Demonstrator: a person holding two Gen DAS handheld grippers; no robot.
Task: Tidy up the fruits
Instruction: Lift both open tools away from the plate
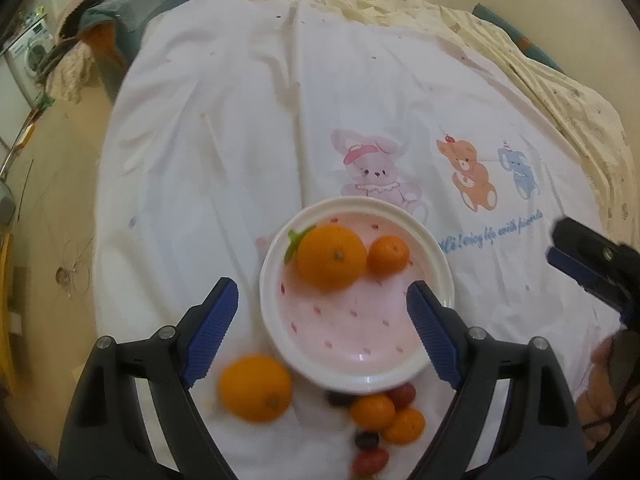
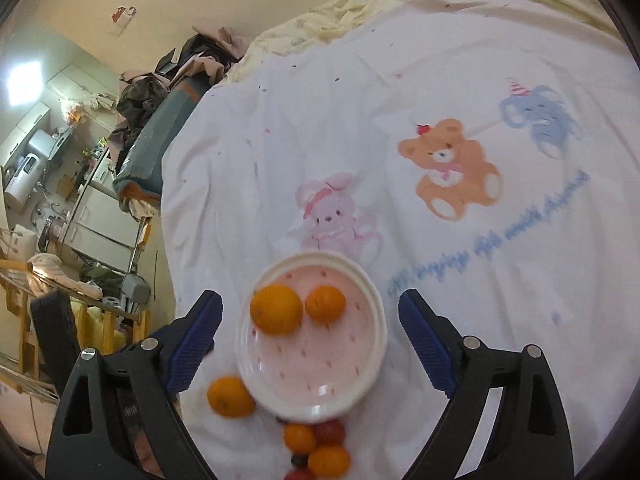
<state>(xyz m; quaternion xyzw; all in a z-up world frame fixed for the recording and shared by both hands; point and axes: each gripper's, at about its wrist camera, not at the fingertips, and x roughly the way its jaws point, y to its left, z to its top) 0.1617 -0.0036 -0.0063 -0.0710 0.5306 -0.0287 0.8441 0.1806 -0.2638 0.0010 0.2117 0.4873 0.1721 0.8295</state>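
A pink strawberry-print plate (image 1: pixel 344 336) (image 2: pixel 320 372) lies on the white bedsheet. It holds a large orange (image 1: pixel 332 258) (image 2: pixel 276 309) and a small mandarin (image 1: pixel 389 255) (image 2: pixel 325 303). A second large orange (image 1: pixel 256 388) (image 2: pixel 230 397) lies on the sheet to the plate's near left. A pile of small mandarins (image 1: pixel 374 412) (image 2: pixel 300 438) and red and dark grapes (image 1: pixel 402 395) (image 2: pixel 330 432) lies just in front of the plate. My left gripper (image 1: pixel 322 312) is open and empty above the plate. My right gripper (image 2: pixel 310 324) is open and empty above the plate; it also shows in the left wrist view (image 1: pixel 580 268).
The white sheet (image 1: pixel 248 128) (image 2: pixel 460 260) with cartoon animals covers the bed. A cream quilt (image 1: pixel 560 92) is bunched along the far and right side. The bed's left edge drops to the floor (image 1: pixel 52 200). Furniture and clutter (image 2: pixel 60 200) stand at the left.
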